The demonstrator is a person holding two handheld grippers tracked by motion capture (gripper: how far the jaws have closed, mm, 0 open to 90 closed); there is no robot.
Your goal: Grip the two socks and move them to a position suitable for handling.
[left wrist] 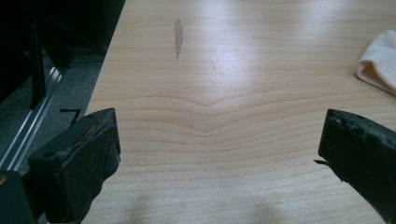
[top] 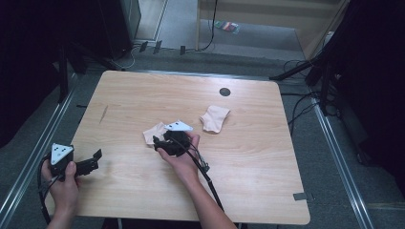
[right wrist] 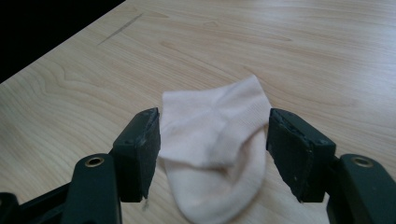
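in the high view the right gripper (top: 160, 141) sits at centre of frame and covers a part of the near sock (top: 154, 133), so only the sock's upper left part is seen there; the jaw tips are dark and hard to make out. in the right gripper view the near sock (right wrist: 217, 140) lies flat on the table (right wrist: 327, 56) between the two black jaws, which stand open on both sides of it; the pads seem just beside the cloth, not pressing, and the sock's lower end is cut by the bottom of frame. second sock (top: 214, 118) is right of centre in the high view, apart from the gripper. left gripper (top: 90, 163) is at lower left w/ the left hand (top: 64, 183), jaws wide open, nothing between them; its hand is cut off at the bottom edge. in the left gripper view a sock's edge (left wrist: 380, 63) is cut off at the right border, upper part
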